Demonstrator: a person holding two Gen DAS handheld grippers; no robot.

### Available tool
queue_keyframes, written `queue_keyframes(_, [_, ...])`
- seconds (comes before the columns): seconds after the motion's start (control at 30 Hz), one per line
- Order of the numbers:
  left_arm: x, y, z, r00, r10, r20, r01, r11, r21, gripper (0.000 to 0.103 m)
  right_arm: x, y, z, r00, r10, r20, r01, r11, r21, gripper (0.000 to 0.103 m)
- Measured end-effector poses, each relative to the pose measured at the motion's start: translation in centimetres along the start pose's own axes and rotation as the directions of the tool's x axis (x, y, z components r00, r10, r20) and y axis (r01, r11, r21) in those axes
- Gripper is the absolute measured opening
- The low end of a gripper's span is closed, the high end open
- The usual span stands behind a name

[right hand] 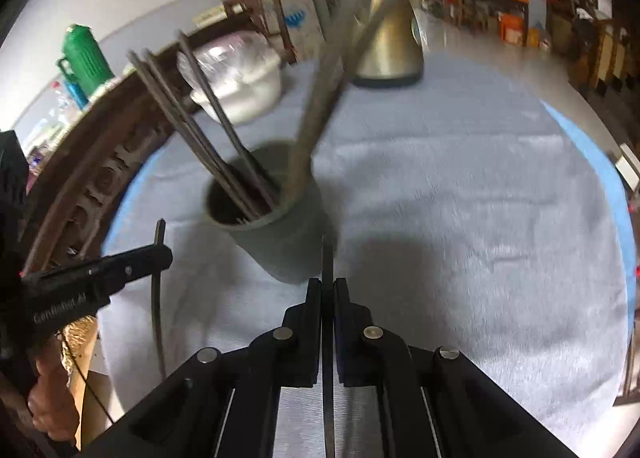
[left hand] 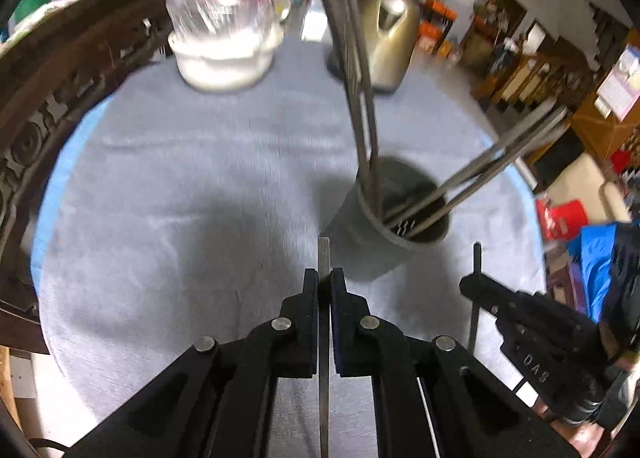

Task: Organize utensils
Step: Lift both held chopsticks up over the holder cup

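Left gripper [left hand: 324, 278] and right gripper [right hand: 327, 286], each pinching one chopstick [left hand: 324, 254] upright at lower centre; utensil cup [right hand: 276, 234] above them holds further chopsticks.

A round table [left hand: 180, 185] under a grey cloth with a blue rim is carrying a dark utensil cup [left hand: 394, 213] near the middle, while a white lidded bowl [left hand: 224, 53] and a brass-coloured kettle [left hand: 390, 45] are sitting at the far edge.
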State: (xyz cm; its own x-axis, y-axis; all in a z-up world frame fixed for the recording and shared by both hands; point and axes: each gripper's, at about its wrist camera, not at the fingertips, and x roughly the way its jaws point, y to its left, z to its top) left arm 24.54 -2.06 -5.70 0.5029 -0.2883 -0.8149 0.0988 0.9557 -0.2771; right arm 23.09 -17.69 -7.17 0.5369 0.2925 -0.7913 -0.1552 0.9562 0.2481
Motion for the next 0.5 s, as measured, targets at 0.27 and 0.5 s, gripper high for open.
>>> queue_keyframes(0.27, [-6.0, 2.3, 1.0, 0.974, -0.046, 0.224, 0.062, 0.996, -0.068, 0.006, -5.4, 1.0, 0.3, 0.952, 0.194, 0.236, -0.184, 0.981, -0.065, 0.006])
queue_keyframes(0.5, [-10.2, 1.6, 0.1, 0.928, -0.022, 0.372, 0.050, 0.997, -0.066, 0.006, -9.6, 2.0, 0.8, 0.879, 0.249, 0.407, -0.236, 0.968, -0.082, 0.006])
